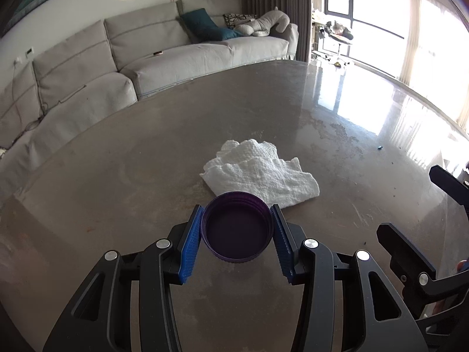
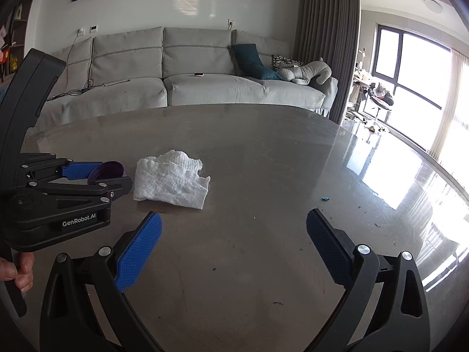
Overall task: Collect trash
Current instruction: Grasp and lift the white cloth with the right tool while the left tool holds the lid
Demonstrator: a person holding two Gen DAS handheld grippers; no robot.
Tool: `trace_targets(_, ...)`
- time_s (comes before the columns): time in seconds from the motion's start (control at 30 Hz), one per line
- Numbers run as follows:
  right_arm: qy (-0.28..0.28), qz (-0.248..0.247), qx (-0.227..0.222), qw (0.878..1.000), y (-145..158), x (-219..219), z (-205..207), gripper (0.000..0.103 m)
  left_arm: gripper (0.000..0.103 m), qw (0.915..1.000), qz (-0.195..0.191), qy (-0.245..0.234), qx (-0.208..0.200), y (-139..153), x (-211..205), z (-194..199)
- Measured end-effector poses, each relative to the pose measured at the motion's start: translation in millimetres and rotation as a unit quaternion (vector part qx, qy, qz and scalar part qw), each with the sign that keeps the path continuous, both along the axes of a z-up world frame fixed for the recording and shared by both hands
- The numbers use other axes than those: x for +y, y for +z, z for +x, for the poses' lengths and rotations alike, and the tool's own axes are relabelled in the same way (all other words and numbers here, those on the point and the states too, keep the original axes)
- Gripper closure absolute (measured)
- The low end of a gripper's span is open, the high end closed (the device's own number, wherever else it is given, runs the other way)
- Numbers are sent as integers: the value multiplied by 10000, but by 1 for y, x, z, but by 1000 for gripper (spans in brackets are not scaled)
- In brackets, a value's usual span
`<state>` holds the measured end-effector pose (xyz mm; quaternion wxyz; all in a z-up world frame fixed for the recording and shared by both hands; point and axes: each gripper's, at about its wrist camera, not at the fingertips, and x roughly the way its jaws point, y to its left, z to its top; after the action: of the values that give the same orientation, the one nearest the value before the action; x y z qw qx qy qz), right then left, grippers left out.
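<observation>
Sitting clamped between left gripper (image 1: 237,231) fingers (image 1: 192,243): purple lid (image 1: 236,233), open side up.

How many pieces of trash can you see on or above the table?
2: a purple lid clamped in the left gripper, and a crumpled paper towel on the table. Tiny specks uncounted.

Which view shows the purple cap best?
The left wrist view: the purple cap sits centred and close, open side towards the camera, clamped between the left gripper's blue pads. The right wrist view shows only part of its rim at the left edge, half hidden by that gripper's finger, beside the paper towel.
</observation>
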<state>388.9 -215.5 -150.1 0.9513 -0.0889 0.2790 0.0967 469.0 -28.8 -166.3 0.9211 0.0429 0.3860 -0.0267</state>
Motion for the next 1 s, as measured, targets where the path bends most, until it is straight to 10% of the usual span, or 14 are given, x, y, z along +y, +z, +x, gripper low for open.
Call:
trace_targets(0.77,479,405,1438,9876,-21,86,129,5,58,9976,-213,639,128,-9,91,55)
trace_targets(1.0,590,-3,1777,9823,-40,103,133,36,58,9981,-224,580,5,-3,88,48)
